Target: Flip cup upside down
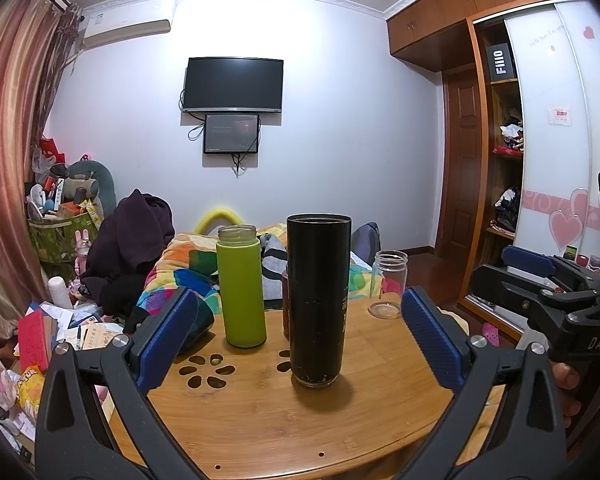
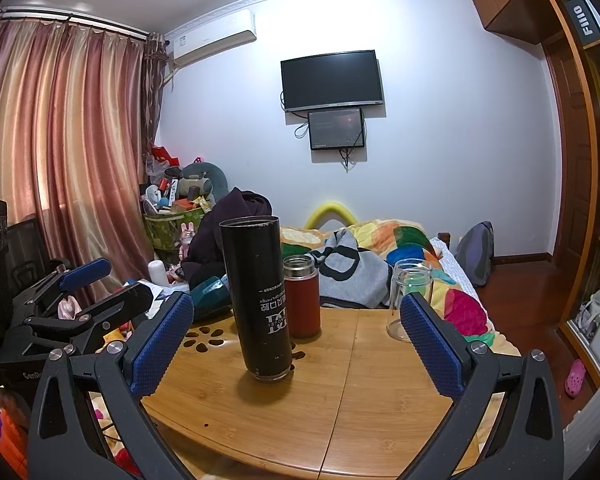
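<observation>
A tall black cup (image 1: 319, 300) stands on the bamboo table (image 1: 260, 420), its white print upside down in the right wrist view (image 2: 258, 300). My left gripper (image 1: 300, 340) is open and empty, its blue pads either side of the cup and nearer the camera. My right gripper (image 2: 296, 340) is open and empty, set back from the cup. Each gripper shows at the edge of the other's view, the right one (image 1: 540, 276) and the left one (image 2: 80, 292).
A green bottle (image 1: 241, 286), a red flask (image 2: 301, 296) and a clear glass jar (image 2: 410, 298) stand on the table behind the cup. A dark teal bowl (image 2: 210, 298) lies at the table's far left edge. A bed with a colourful quilt (image 2: 380, 248) is behind.
</observation>
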Demonstrator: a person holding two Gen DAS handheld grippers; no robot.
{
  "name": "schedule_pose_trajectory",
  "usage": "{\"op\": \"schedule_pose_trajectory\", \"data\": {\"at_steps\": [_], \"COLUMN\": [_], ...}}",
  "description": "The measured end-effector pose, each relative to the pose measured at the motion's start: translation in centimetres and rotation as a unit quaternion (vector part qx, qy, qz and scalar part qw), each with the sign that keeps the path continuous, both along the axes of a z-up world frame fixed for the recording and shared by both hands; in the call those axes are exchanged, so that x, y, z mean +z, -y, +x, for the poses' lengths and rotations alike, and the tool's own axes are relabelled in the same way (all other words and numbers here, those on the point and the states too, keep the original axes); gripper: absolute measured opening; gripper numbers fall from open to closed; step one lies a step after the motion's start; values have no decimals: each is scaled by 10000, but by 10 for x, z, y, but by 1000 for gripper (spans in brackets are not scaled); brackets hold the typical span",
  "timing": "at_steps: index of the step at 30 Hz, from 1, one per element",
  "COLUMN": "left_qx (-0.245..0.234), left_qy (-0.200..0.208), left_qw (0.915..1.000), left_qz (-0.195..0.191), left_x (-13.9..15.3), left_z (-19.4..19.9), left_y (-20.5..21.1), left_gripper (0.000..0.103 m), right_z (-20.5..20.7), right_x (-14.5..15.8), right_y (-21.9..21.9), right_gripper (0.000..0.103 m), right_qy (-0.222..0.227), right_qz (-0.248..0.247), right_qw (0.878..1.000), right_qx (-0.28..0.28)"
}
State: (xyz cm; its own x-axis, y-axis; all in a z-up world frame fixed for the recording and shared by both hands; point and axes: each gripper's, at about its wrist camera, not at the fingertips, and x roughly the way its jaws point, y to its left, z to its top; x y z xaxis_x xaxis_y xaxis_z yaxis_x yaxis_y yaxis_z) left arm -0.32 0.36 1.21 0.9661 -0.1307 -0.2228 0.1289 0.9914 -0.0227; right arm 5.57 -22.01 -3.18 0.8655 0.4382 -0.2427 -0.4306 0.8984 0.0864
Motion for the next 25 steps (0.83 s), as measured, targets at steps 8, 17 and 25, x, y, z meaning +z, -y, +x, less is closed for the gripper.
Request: {"op": "schedule_pose_trajectory", "data": {"at_steps": [8,17,25], "left_qx": [-130,-96,-64], "left_qy": [-25,-47,-118], "left_qw": [9999,9999,9998], "left_qz": [-83,-61,-143], "left_x": [0,-2,-2], "left_z": [1,1,3], "left_y": [-1,0,-3], "left_gripper": [103,103,103], "right_z": [-1,-1,-1], "right_x": [1,-1,-1], "right_y": [-2,-4,-5], "right_gripper": [103,103,103], "right_qy": [32,28,28], "right_qz": [-4,-41,-57], "right_qw": [10000,10000,10000], "right_qx": [38,51,56]}}
